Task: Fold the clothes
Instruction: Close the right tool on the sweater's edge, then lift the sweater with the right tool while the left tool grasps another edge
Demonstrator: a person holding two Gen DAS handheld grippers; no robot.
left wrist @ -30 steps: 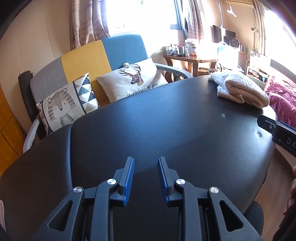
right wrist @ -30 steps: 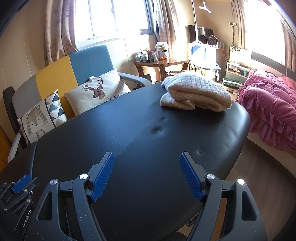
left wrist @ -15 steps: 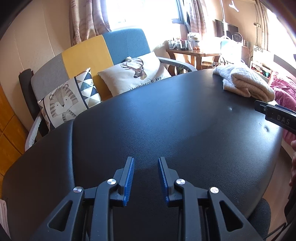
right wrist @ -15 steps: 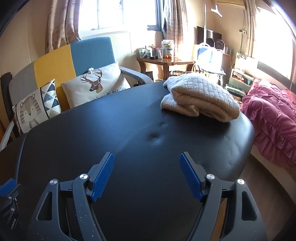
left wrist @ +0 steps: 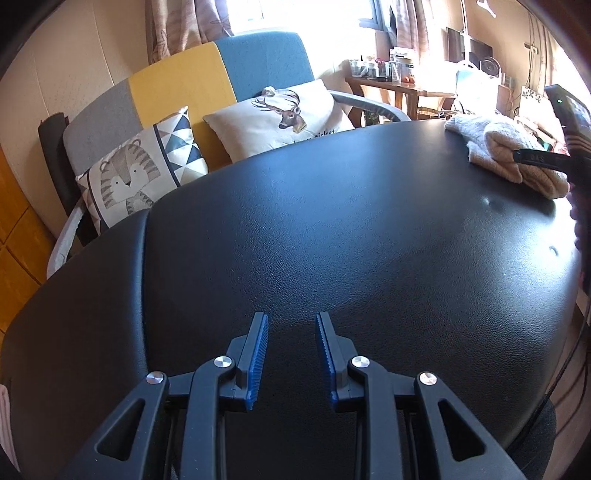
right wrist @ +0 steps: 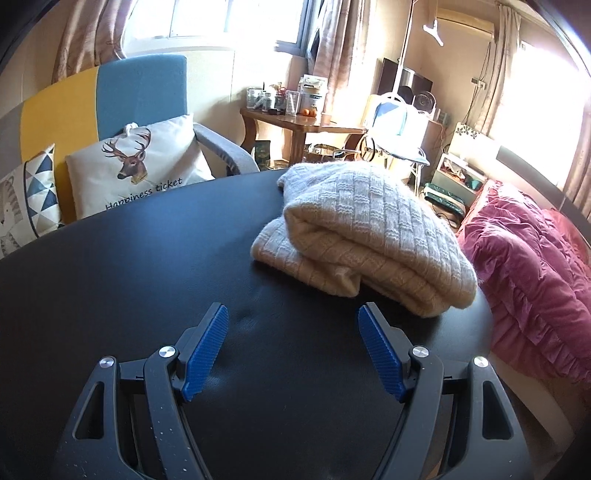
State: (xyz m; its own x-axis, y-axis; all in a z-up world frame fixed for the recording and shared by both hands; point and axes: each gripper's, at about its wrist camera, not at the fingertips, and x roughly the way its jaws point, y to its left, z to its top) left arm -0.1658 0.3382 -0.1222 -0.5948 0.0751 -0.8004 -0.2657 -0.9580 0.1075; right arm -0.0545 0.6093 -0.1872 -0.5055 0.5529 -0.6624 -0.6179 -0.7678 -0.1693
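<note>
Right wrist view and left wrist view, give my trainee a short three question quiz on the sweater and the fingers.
1. True or false: the folded cream knitted sweater lies on the black padded table.
2. Which has its blue-padded fingers spread wider: left gripper or right gripper?
3. Does either gripper hold anything?

Key: 1 true. 2 right gripper. 3 no, both are empty.

Bright daylight from blown-out windows [right wrist: 229,22], glare on black table [left wrist: 332,221], sharp focus, fisheye-bent edges

sweater [right wrist: 373,236]: 1 | cushions [left wrist: 284,114]: 2 | table [left wrist: 332,240]: 1
</note>
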